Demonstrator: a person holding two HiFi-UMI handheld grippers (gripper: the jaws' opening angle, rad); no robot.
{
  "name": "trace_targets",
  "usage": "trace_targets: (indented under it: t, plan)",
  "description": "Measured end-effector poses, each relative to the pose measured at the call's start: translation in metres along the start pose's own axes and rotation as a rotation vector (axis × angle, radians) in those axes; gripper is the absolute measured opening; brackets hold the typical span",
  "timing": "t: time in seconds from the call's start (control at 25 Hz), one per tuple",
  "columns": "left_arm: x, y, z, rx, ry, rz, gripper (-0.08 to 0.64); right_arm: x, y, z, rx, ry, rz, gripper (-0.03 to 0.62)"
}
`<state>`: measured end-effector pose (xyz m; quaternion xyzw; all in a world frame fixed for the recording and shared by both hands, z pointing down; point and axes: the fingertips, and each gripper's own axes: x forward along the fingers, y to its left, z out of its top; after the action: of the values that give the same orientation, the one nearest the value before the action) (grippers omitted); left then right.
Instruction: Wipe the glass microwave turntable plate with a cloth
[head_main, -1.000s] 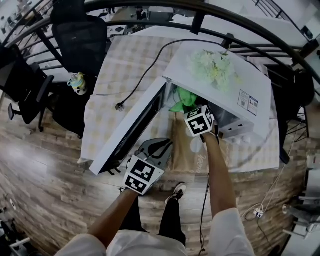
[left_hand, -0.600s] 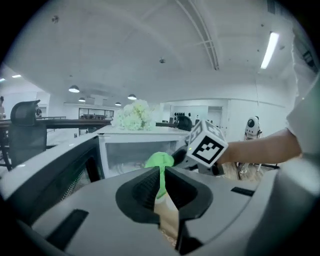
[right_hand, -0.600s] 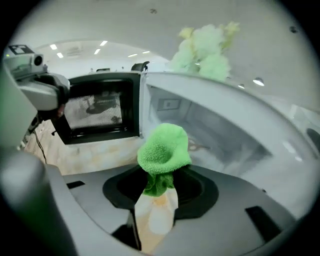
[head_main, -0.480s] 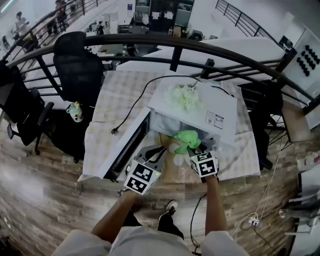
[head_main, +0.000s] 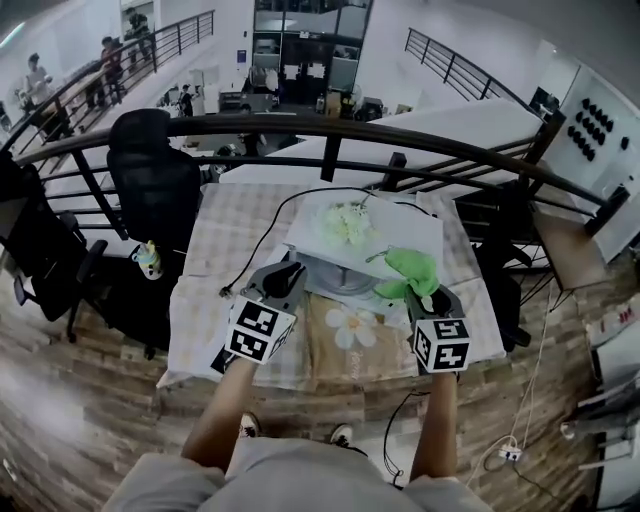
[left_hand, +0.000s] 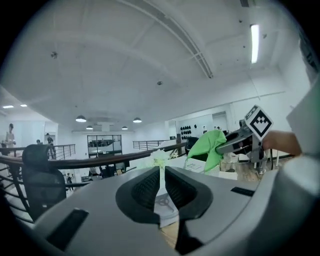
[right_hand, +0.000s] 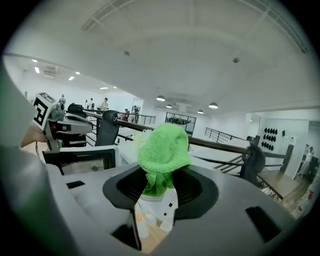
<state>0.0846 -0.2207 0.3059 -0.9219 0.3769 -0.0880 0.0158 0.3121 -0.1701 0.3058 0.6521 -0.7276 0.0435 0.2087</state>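
Cloth (right_hand: 164, 150) in hand-held gripper (right_hand: 162, 186); probable label (left_hand: 196, 165) illegible

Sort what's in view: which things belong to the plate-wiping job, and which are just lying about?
Job:
- round clear glass turntable plate, held in the left gripper
- green microfibre cloth, held in the right gripper
- white microwave oven

Lying about:
- white artificial flowers on top of the microwave
- brown flower-print mat
- black office chair
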Motion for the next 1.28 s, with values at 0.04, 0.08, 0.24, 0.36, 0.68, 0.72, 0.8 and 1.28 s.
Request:
trace_targets:
  t: [0.04, 0.08, 0.24, 0.36, 0.68, 0.72, 0.8, 1.28]
  plan:
    - [-0.003, 0.004, 0.008, 0.011, -0.011, 0.004, 0.046, -0.008, 0.0, 0.012, -0.005, -0.026, 0.0, 0.17]
    - [-0.006, 0.009, 0.016, 0.018, -0.024, 0.008, 0.046, -0.014, 0.001, 0.024, -0.008, -0.051, 0.001, 0.17]
    - [-0.017, 0.026, 0.038, 0.047, -0.062, 0.014, 0.046, -0.032, 0.01, 0.061, -0.02, -0.136, -0.005, 0.17]
    - [-0.027, 0.03, 0.05, 0.061, -0.08, -0.003, 0.046, -0.04, 0.021, 0.078, -0.052, -0.173, 0.0, 0.17]
    - [-0.034, 0.027, 0.074, 0.141, -0.11, -0.032, 0.046, -0.042, 0.038, 0.096, -0.076, -0.206, 0.036, 0.169]
    - [-0.034, 0.026, 0.077, 0.148, -0.113, -0.036, 0.046, -0.042, 0.038, 0.097, -0.081, -0.208, 0.036, 0.168]
    - [-0.034, 0.022, 0.079, 0.158, -0.117, -0.041, 0.046, -0.043, 0.038, 0.098, -0.091, -0.21, 0.034, 0.166]
    - [-0.029, 0.016, 0.074, 0.164, -0.108, -0.066, 0.046, -0.039, 0.042, 0.094, -0.099, -0.203, 0.035, 0.166]
